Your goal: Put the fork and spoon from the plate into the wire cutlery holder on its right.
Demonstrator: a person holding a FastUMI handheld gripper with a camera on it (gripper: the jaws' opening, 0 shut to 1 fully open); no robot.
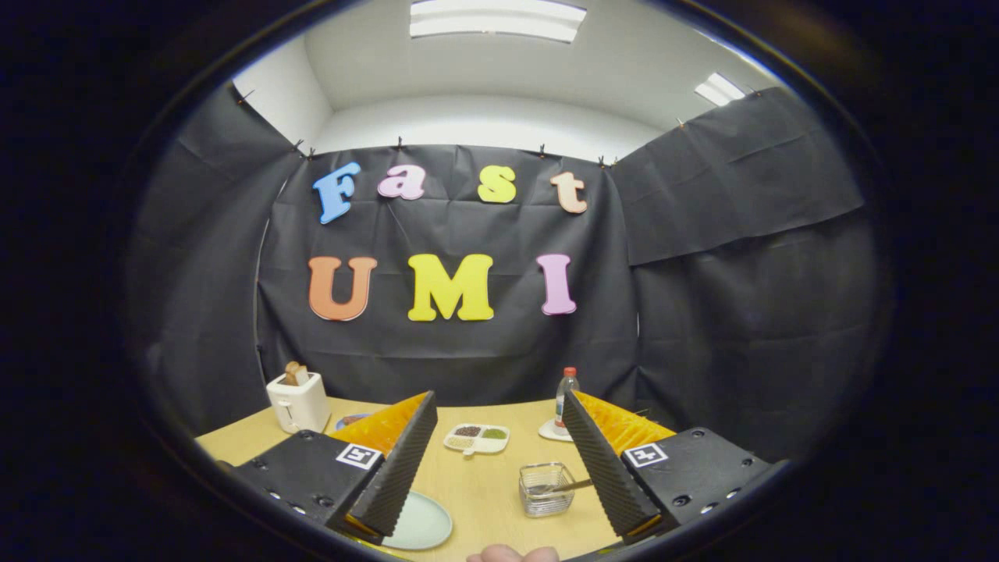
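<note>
Between the wide-spread, empty fingers of the gripper (499,460), the wire cutlery holder (546,489) is seen right of the pale plate (421,523), and could be knocked over by a low approach.

Strong fisheye distortion bends the straight lines of the booth; walls and table edge curve outward toward the rim. Two ceiling light panels (497,19), at the top centre and upper right, glow white and overexposed. The white ceiling is bright; the black cloth walls (749,312) stay dim, with soft creases catching light. The wooden table (476,484) is evenly lit, shadows faint. Focus is sharp centrally, softer at the edges.
</note>
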